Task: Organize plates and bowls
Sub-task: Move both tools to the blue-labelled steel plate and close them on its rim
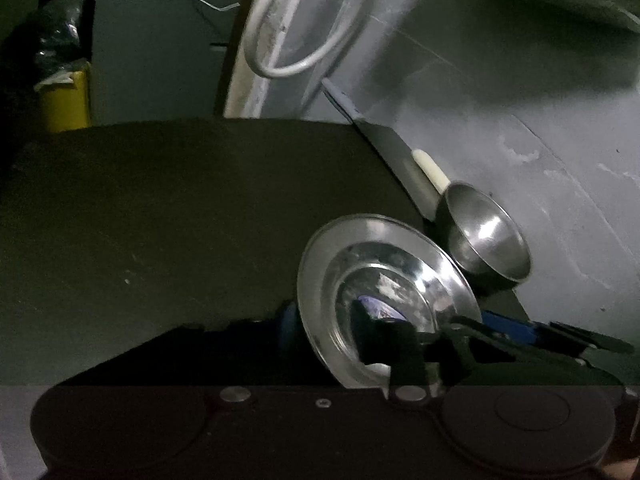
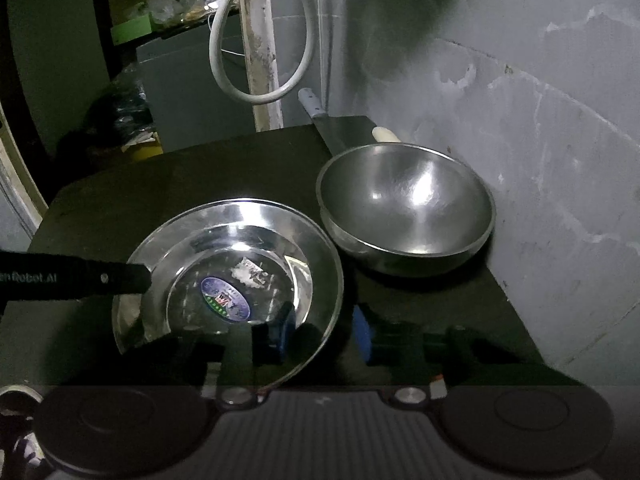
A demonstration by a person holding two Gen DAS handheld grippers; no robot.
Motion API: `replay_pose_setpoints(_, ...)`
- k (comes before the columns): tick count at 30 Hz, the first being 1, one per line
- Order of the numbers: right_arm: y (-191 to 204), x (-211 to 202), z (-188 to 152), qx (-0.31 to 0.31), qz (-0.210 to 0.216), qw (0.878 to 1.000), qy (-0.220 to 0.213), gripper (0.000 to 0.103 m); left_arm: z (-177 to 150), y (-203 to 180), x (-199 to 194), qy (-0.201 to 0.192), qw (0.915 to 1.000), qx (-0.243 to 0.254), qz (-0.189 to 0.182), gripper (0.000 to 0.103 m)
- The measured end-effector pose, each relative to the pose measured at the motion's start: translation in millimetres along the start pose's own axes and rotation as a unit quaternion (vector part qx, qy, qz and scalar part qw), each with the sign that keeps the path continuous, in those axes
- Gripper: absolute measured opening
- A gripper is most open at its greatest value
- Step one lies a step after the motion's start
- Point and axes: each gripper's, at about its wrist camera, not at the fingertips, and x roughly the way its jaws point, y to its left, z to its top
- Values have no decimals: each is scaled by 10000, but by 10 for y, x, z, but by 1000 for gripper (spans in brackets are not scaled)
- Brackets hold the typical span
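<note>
Dim kitchen corner: a steel plate (image 2: 240, 256), a round blue sticker (image 2: 225, 299) at its centre, sits at lower centre of the right wrist view over a dark counter (image 2: 192, 172). I meet it from two sides. My right fingers (image 2: 322, 336) straddle its near right rim, one blue pad inside the dish and one outside. My left fingers (image 1: 328, 328) straddle the opposite rim, and one of them enters the right wrist view from the left edge. On either side I cannot tell whether the pads are clamped on the metal or merely set around it, nor whether the plate is off the counter. A steel bowl (image 2: 406, 208) stands upright just beside the plate, to its upper right, near the grey wall (image 2: 540, 140). Behind the bowl a cleaver (image 2: 340, 128) leans at the counter's far edge. A white hose (image 2: 260, 96) hangs looped at upper centre.
</note>
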Motion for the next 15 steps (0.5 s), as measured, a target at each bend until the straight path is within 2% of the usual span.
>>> replay_pose_setpoints(5, -17, -9, 3, 134, 67, 9999, -11, 26, 5, 32, 2, 3, 10000, 22, 60, 14)
replay_pose_setpoints(15, 55, -154, 49, 259, 353, 9989, -180, 25, -5, 120, -249, -285, 9996, 63, 55, 14)
